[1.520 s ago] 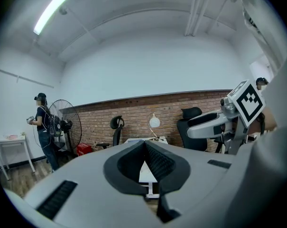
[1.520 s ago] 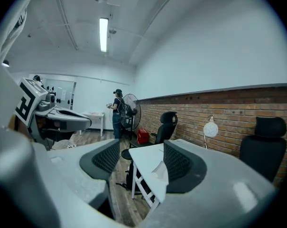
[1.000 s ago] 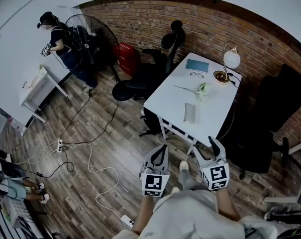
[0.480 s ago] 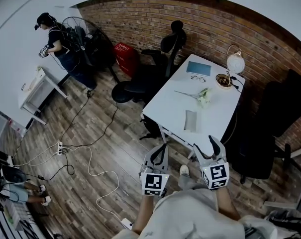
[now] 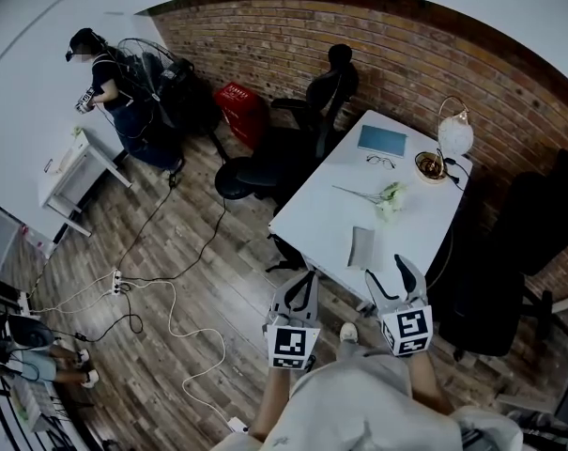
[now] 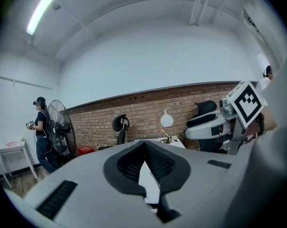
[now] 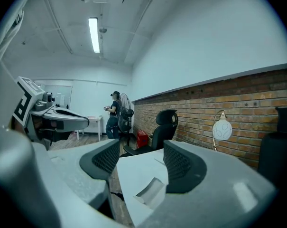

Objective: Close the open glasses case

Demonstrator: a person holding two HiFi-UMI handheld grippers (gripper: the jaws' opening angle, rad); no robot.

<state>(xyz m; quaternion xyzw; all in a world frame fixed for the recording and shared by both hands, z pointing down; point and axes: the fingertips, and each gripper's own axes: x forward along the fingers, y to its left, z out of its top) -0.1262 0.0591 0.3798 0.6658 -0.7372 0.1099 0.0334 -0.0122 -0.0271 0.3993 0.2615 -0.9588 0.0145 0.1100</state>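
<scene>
The open grey glasses case (image 5: 361,247) lies near the front edge of the white table (image 5: 330,209); it also shows between my right jaws as the case (image 7: 150,190). A pair of glasses (image 5: 380,161) rests farther back on the table. My left gripper (image 5: 302,285) hangs short of the table edge over the wood floor, jaws shut with nothing in them; its tips meet in the left gripper view (image 6: 144,144). My right gripper (image 5: 389,275) is beside it, open and empty, pointing at the case (image 7: 141,151).
On the table's far end are a blue notebook (image 5: 382,140), flowers (image 5: 385,195), a bowl (image 5: 428,166) and a globe lamp (image 5: 455,134). Black office chairs (image 5: 274,158) (image 5: 509,252) flank the table. Cables (image 5: 161,289) cross the floor. A person (image 5: 100,73) stands far left by a fan.
The table and case have drawn nearer to both grippers in the head view. The grippers keep the same pose, left shut and right open.
</scene>
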